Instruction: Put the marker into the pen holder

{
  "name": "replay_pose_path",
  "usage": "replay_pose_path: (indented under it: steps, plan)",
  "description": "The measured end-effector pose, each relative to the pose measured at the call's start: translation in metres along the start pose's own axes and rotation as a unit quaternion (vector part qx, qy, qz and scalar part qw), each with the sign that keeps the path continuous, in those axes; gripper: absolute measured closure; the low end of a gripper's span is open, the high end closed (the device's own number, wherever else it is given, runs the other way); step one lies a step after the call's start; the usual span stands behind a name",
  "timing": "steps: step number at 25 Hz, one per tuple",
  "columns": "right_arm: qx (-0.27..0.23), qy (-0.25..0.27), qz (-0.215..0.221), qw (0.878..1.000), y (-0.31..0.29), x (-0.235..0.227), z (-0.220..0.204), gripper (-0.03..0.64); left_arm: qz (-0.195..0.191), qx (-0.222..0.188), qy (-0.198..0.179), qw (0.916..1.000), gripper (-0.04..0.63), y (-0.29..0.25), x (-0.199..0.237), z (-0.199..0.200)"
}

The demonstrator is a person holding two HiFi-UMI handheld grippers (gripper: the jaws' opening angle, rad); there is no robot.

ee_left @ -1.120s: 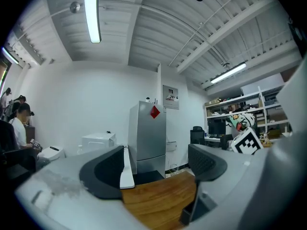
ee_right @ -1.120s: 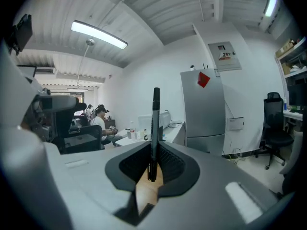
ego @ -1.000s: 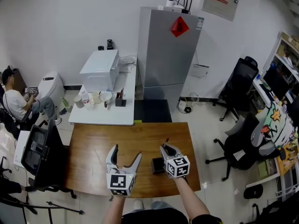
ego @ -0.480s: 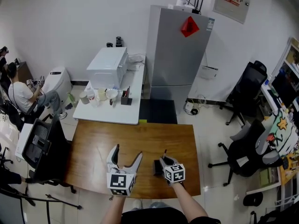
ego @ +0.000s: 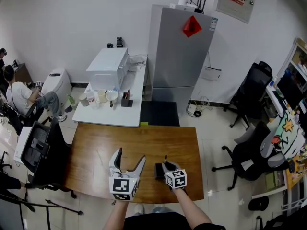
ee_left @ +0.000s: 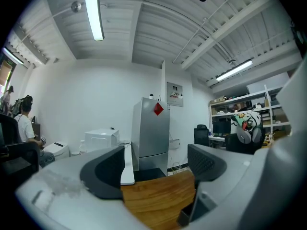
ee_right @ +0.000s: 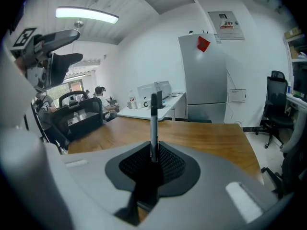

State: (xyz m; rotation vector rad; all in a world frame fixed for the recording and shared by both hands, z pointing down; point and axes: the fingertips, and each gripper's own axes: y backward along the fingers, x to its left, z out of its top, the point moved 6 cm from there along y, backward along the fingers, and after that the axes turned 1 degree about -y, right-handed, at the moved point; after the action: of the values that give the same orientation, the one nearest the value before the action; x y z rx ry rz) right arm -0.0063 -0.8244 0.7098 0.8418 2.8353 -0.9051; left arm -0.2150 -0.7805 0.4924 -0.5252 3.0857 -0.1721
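A black pen holder [ego: 158, 171] stands on the wooden table [ego: 96, 152], near its front edge. My right gripper [ego: 166, 166] hovers just to the right of the holder, shut on a dark marker [ego: 166, 159] that points up and away. In the right gripper view the marker [ee_right: 154, 121] rises upright from between the shut pads of the right gripper [ee_right: 153, 158]. My left gripper [ego: 128, 162] hangs left of the holder, jaws apart and empty. In its own view the left gripper [ee_left: 158, 169] frames only bare table [ee_left: 158, 200].
Beyond the table stand a white side table [ego: 108, 116] with a white appliance [ego: 107, 69] and cups, and a grey fridge [ego: 175, 56]. Office chairs stand at the left [ego: 36, 152] and right [ego: 244, 159]. A person [ego: 19, 97] sits far left.
My right gripper has drifted left and toward me with the marker, ending closer to the pen holder. The left gripper has stayed where it was.
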Motion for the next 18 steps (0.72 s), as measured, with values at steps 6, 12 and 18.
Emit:
replay_pose_path:
  steps: [6,12,18]
  plan:
    - [-0.001,-0.004,0.0,1.0,0.005,-0.003,-0.004,0.566,-0.004,-0.002,0.004,1.0,0.179,0.0,-0.006,0.0]
    - [-0.032,-0.007,0.003,0.999,0.018,0.0,0.013,0.566,-0.007,-0.008,0.004,0.9999,0.18,0.0,-0.008,0.004]
    - [-0.153,0.013,0.024,0.988,0.065,0.025,0.095,0.566,-0.005,-0.015,0.003,0.9999,0.179,0.002,-0.007,0.008]
